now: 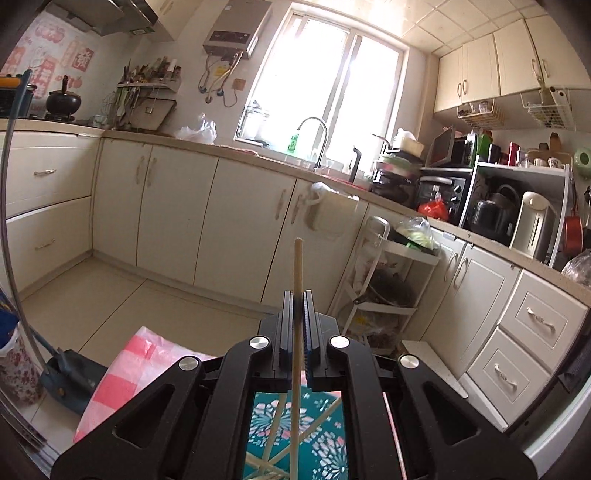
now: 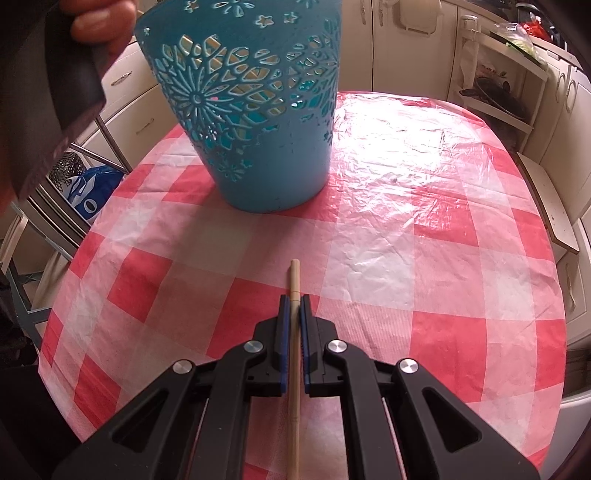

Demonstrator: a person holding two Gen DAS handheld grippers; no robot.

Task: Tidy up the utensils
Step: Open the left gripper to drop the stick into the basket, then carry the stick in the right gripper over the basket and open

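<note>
My left gripper [image 1: 297,295] is shut on a pale wooden chopstick [image 1: 297,273] whose end sticks out past the fingertips, pointing out across the kitchen. Under that gripper's frame the teal cut-out holder [image 1: 295,432] shows, with several chopsticks inside it. In the right wrist view the same teal holder [image 2: 258,147] stands upright at the far left of the red-and-white checked tablecloth [image 2: 406,240]. My right gripper [image 2: 294,298] is shut on a second chopstick [image 2: 294,280], low over the cloth, well short of the holder. A hand [image 2: 99,22] shows at the top left, above the holder.
White cabinets [image 1: 177,206] and a cluttered counter with a sink tap [image 1: 314,140] ring the room. A white trolley [image 1: 388,280] stands at the right of the table. A blue bag [image 2: 92,192] lies on a rack left of the table.
</note>
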